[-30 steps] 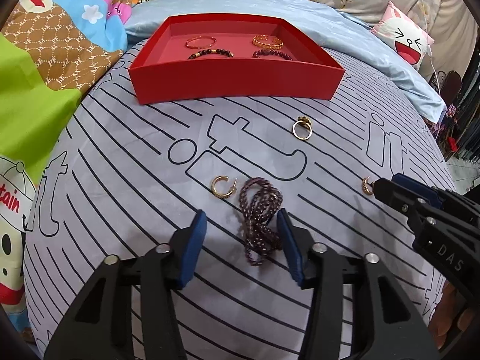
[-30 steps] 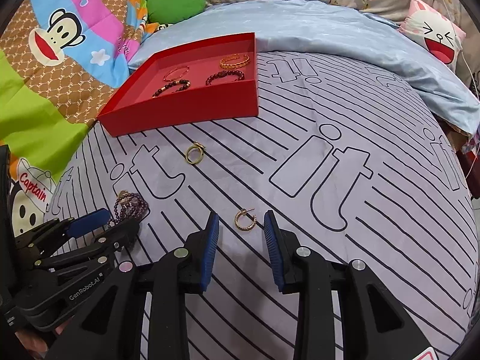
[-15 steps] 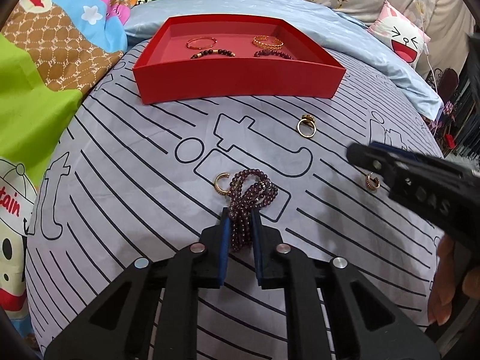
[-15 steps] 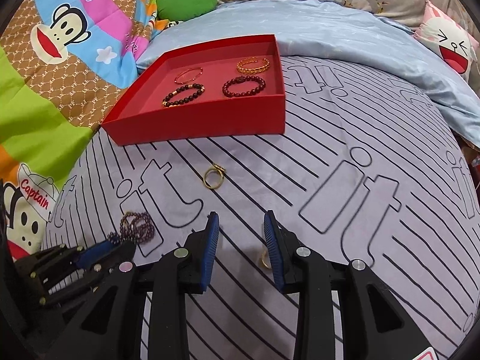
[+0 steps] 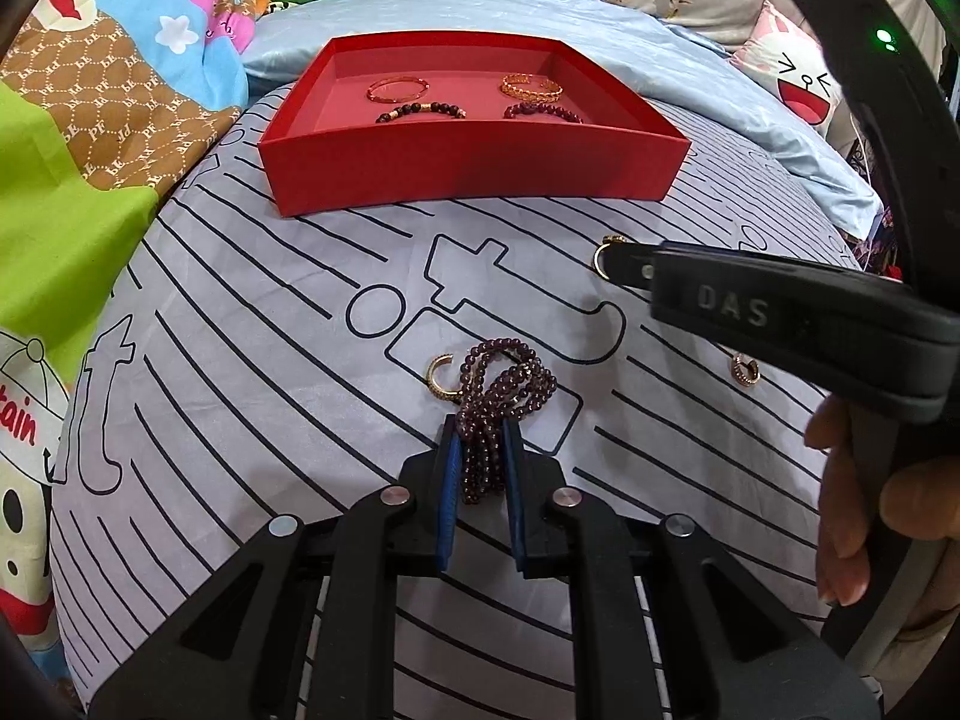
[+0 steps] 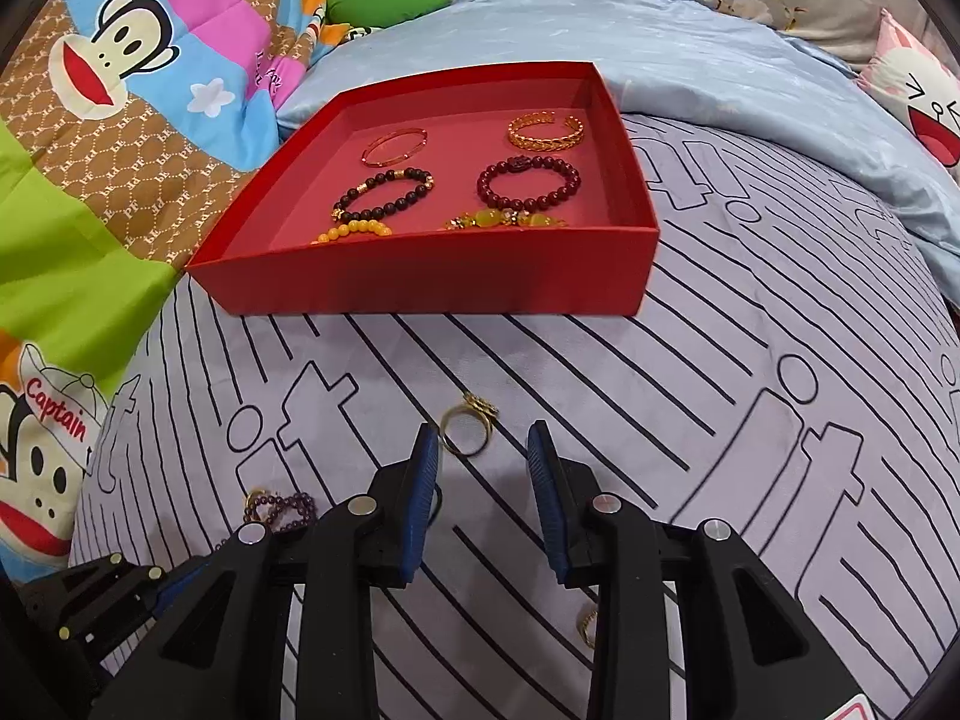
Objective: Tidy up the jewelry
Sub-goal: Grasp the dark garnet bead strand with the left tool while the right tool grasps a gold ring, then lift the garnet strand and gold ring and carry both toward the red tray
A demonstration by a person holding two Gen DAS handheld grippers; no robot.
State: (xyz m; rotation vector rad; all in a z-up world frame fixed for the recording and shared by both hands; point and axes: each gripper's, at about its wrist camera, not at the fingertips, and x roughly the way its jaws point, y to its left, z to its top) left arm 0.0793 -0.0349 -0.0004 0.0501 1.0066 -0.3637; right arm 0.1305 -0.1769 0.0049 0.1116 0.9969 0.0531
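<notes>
My left gripper point(image 5: 480, 429) is shut on a dark purple bead necklace point(image 5: 501, 387) that lies bunched on the striped bedspread. A gold hoop earring point(image 5: 441, 378) lies just left of the beads. My right gripper point(image 6: 483, 441) stands open above the bedspread, with a gold ring point(image 6: 467, 429) just ahead of its left finger, near the tips. A second gold earring point(image 5: 746, 371) lies under the right gripper's arm. The red tray point(image 6: 432, 282) further back holds several bracelets.
A cartoon-print blanket point(image 6: 120, 138) covers the left side. A light blue duvet point(image 6: 720, 54) and a pink cartoon pillow point(image 5: 798, 84) lie behind the tray. A person's hand point(image 5: 864, 492) holds the right gripper. The striped bedspread point(image 6: 750, 390) stretches to the right.
My left gripper has shut on the purple necklace. The right gripper has moved away from the earring toward the gold ring, closer to the tray.
</notes>
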